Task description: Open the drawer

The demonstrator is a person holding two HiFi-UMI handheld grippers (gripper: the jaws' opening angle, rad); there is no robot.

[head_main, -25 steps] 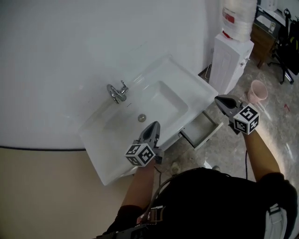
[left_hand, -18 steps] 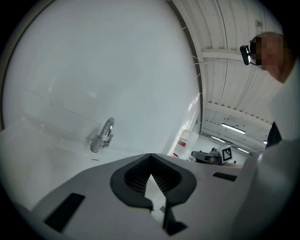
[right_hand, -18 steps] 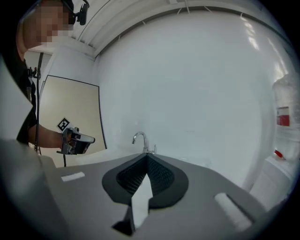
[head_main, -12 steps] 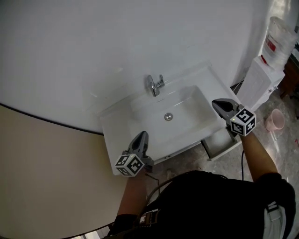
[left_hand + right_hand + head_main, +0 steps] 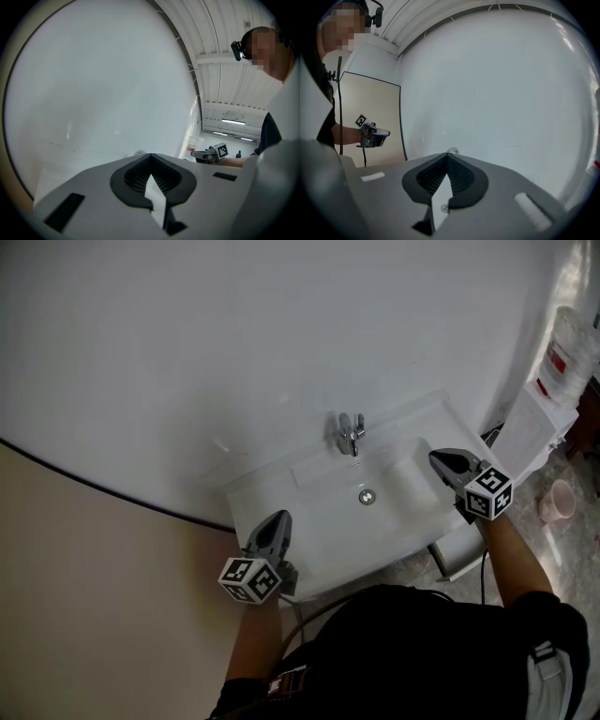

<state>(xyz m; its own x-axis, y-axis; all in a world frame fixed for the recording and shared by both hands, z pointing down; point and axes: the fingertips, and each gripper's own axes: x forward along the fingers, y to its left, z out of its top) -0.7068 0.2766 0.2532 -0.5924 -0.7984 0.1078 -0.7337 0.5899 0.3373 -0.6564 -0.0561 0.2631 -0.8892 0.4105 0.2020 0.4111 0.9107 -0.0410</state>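
Observation:
The white drawer (image 5: 456, 555) stands pulled out under the right end of the white sink (image 5: 328, 526); my right forearm covers part of it. My right gripper (image 5: 436, 457) hovers above the sink's right rim, shut and empty, pointing at the white wall. My left gripper (image 5: 281, 518) hangs over the sink's front left corner, also shut with nothing in it. In the left gripper view the shut tips (image 5: 150, 155) face the wall, with the right gripper (image 5: 212, 154) far off. In the right gripper view the shut tips (image 5: 447, 154) face the wall, with the left gripper (image 5: 371, 134) at the left.
A chrome faucet (image 5: 351, 434) and a drain (image 5: 367, 496) mark the basin. A white water dispenser (image 5: 536, 432) with a bottle (image 5: 576, 343) stands right of the sink, a pink bucket (image 5: 561, 501) on the floor beside it. A beige wall panel (image 5: 94, 596) lies left.
Both grippers rose and swung left, staying shut. The right one left the drawer and now hangs over the sink's right rim; the left one reached the sink's front left corner.

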